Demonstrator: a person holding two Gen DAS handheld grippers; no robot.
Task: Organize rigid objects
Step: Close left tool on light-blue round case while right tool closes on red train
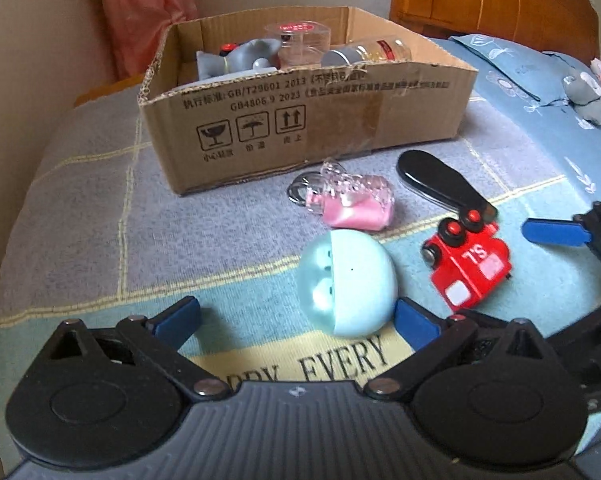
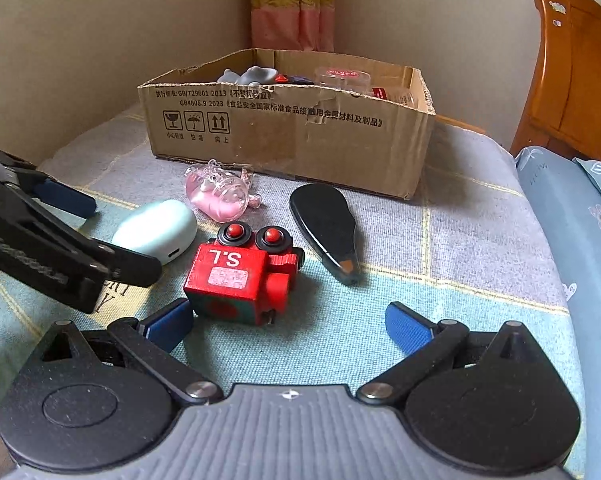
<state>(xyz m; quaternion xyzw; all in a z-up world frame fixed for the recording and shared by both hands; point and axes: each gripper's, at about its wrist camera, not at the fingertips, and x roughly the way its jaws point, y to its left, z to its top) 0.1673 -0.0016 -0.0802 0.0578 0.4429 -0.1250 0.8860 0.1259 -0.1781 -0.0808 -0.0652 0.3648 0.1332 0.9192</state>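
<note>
Four loose items lie on the patterned blanket [image 1: 80, 200] in front of an open cardboard box [image 1: 300, 120], which sits in the upper middle of both views and already contains a grey object, a clear plastic container with a red label and a bottle lying on its side. Nearest the box is a clear pink keychain trinket [image 1: 352, 200], with a black oval tool [image 1: 440, 184] just to its right in the left wrist view. Below those, a pale blue earbud case [image 1: 348, 284] lies at the centre of the left wrist frame, between the blue pads of the left gripper [image 1: 296, 320], whose jaws are spread wide on either side of the case and have hold of nothing. A red toy train block [image 2: 240, 276] marked "S.L" lies on its side at the centre of the right wrist frame, just ahead of the right gripper [image 2: 288, 324], whose jaws are likewise wide apart and empty, the left pad just beside the block. A wooden headboard [image 2: 572, 72] stands at the upper right.
</note>
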